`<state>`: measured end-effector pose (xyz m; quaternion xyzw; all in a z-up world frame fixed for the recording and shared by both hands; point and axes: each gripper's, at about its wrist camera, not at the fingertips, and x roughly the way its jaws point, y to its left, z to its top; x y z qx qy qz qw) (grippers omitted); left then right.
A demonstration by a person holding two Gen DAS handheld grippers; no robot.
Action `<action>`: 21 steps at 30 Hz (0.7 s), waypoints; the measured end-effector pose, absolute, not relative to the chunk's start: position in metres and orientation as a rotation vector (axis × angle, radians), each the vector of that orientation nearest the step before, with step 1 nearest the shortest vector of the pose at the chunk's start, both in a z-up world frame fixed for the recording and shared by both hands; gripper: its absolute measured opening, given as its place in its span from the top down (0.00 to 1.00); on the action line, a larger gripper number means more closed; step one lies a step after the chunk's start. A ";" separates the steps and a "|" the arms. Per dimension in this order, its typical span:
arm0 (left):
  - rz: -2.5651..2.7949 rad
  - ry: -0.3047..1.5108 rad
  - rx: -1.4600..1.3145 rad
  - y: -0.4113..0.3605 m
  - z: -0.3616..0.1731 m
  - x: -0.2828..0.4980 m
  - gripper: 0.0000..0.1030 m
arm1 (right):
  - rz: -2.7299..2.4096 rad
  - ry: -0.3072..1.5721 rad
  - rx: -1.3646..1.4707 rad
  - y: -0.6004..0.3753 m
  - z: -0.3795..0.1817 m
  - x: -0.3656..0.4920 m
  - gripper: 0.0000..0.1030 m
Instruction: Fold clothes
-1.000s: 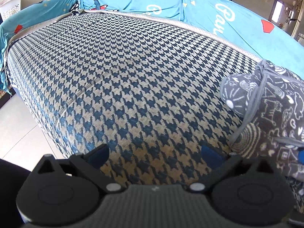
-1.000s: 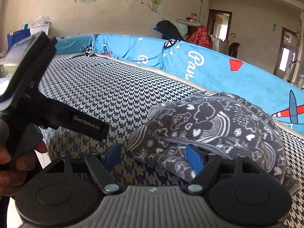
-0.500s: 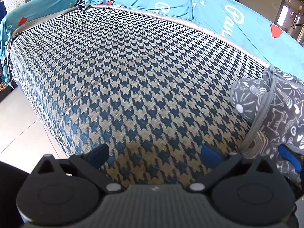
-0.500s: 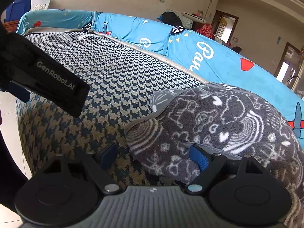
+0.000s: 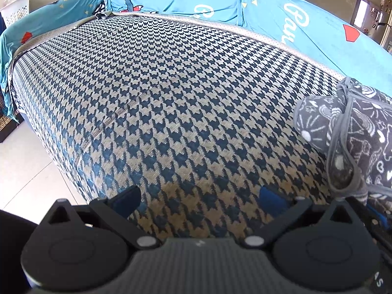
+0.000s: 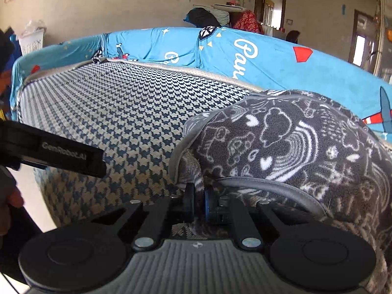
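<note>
The right gripper [image 6: 199, 202] is pinched nearly closed on the edge of the grey patterned garment [image 6: 281, 147], bunched on the houndstooth sofa seat [image 5: 171, 98]. The left gripper [image 5: 199, 197] hangs wide open, empty. The garment's right side runs off-frame.

Houndstooth-patterned cushion [image 5: 171, 103] spread wide; behind it, blue printed cover [image 5: 306, 24] draped along the backrest; left of it, white perforated basket [image 5: 16, 12] and pale tiled floor [image 5: 27, 171].
</note>
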<state>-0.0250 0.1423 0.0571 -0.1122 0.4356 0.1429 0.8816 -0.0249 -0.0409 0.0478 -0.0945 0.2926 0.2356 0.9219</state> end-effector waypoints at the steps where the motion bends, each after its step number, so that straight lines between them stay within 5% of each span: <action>1: 0.297 0.909 -0.234 0.142 0.057 -0.025 0.00 | 0.488 0.608 -0.175 -0.043 0.050 -0.025 0.92; 21: 0.164 0.916 -0.264 0.116 0.058 -0.024 0.00 | 0.689 0.684 -0.233 -0.077 0.048 -0.132 0.97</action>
